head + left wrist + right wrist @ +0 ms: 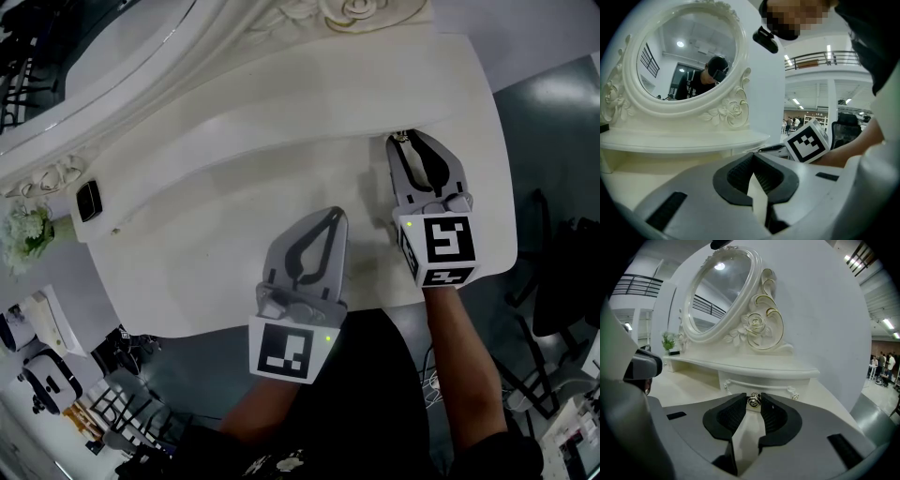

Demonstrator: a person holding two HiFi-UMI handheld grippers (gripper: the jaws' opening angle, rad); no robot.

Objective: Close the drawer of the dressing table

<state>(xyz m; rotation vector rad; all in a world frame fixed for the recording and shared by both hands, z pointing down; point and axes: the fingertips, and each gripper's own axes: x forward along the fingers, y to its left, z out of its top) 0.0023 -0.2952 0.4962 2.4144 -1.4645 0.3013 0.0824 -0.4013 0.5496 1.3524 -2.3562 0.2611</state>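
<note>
Right gripper (404, 141) is clamped on the little metal knob (753, 401) of the drawer (761, 383) — that drawer sits tucked beneath the raised shelf (740, 364), on the right side of the desk (206, 262). Left gripper (334, 216) hangs over the desk top, tips together, nothing between them — oval mirror (719, 287) behind.
</note>
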